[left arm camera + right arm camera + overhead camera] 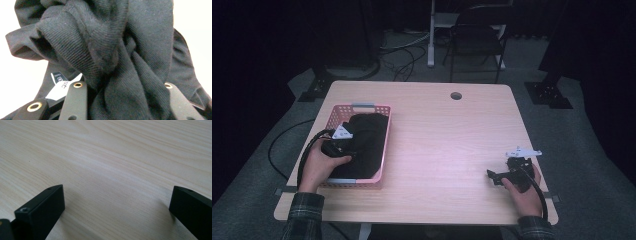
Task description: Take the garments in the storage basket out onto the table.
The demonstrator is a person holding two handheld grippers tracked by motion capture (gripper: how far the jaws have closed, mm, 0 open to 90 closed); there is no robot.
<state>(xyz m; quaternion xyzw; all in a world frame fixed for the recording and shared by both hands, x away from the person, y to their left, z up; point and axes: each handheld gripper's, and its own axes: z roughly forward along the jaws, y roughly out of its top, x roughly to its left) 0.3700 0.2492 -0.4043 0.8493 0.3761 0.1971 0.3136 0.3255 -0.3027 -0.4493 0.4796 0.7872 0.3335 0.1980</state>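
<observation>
Two grippers at the table, one per hand. Left gripper (343, 142) is inside the pink basket (384, 145), jaws pinched on a bunched fold of the black garment (367, 142) — in the left gripper view the dark ribbed cloth (110, 55) is gathered and twisted between the two black jaws and rises directly ahead of them, with the pads pressing into it on either side. A white label (61, 86) with small print lies just beside the jaw at the left of that view, partly tucked under the fabric; the print is too small to read. From the high view the rest of the garment sits heaped in the basket ahead of and around this gripper, covering most of the basket floor; the left hand (319, 165) grips the tool at the basket's near edge. Right gripper (504, 176) rests well apart from the basket, on the bare wooden table (447, 140), held in the right hand (524, 187). Its jaws are spread wide — the right gripper view shows pale wood grain (112, 170) between and ahead of them, nothing touching either pad.
</observation>
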